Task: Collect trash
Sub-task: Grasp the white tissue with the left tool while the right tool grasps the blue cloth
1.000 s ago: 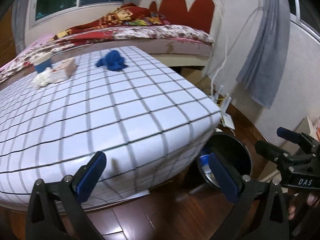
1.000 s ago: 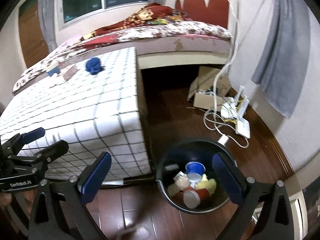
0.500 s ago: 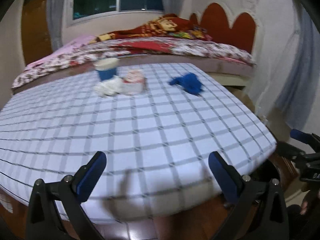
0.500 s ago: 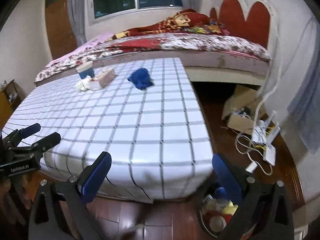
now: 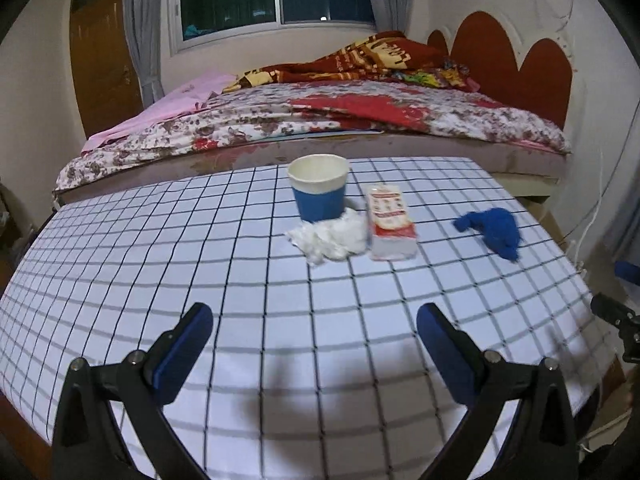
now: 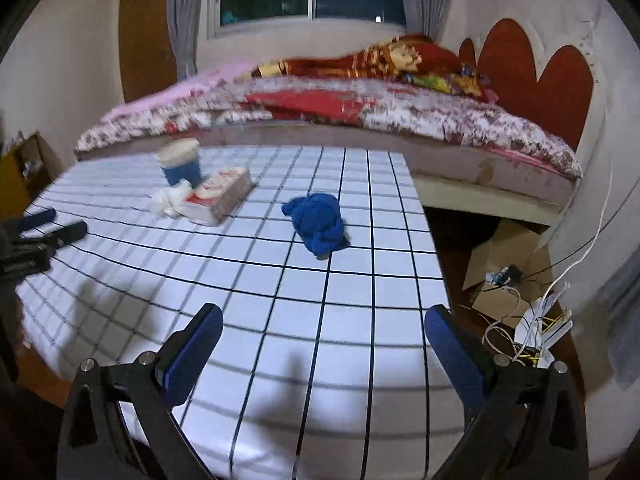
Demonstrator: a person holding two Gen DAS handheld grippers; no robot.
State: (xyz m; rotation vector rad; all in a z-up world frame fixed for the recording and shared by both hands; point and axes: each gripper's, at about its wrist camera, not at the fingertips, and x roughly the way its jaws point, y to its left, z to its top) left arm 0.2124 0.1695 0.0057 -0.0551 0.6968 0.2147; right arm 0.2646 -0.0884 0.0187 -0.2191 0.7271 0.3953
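Note:
A blue-and-white paper cup stands upright on the checked table. Crumpled white tissue lies in front of it, touching a red-and-white tissue pack. A crumpled blue cloth lies to the right. My left gripper is open and empty above the table's near part. My right gripper is open and empty, nearest the blue cloth. The right wrist view also shows the cup, tissue and pack, blurred. The left gripper shows at its left edge.
A bed with patterned blankets stands behind the table. A cardboard box and tangled cables lie on the wooden floor right of the table. The other gripper shows at the right edge of the left wrist view.
Both grippers have risen from near the floor and bin to above the table and swung toward the trash items. The bin has left both views. Both stay open.

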